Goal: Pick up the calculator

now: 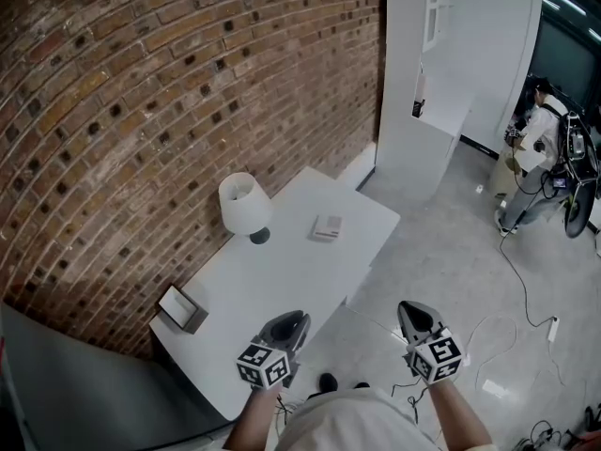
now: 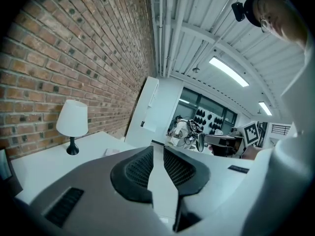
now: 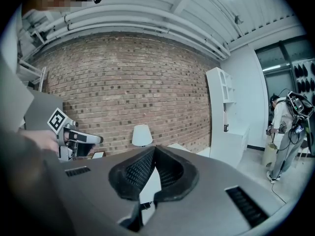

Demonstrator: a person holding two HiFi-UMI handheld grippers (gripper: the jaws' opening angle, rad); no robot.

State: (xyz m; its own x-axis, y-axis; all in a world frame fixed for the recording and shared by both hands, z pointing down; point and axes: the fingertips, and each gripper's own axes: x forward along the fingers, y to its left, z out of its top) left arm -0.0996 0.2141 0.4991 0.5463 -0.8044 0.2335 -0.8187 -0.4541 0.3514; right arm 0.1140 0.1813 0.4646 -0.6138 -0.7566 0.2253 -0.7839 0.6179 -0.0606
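The calculator [image 1: 327,225] is a small grey slab lying flat on the white table [image 1: 282,271], right of the lamp. In the left gripper view the calculator [image 2: 112,152] shows as a pale patch on the tabletop, far beyond the jaws. My left gripper [image 1: 299,316] [image 2: 158,146] hovers over the table's near edge, well short of the calculator; its jaws stand slightly open with nothing between them. Over the floor to the table's right, my right gripper [image 1: 406,304] [image 3: 155,147] has its tips together and is empty.
A white lamp [image 1: 244,203] stands by the brick wall [image 1: 141,111]. A small box-like frame [image 1: 180,308] sits at the table's left end. A white shelf unit [image 1: 423,111] rises beyond the table. A person with equipment [image 1: 540,139] is far right, and cables [image 1: 526,299] trail on the floor.
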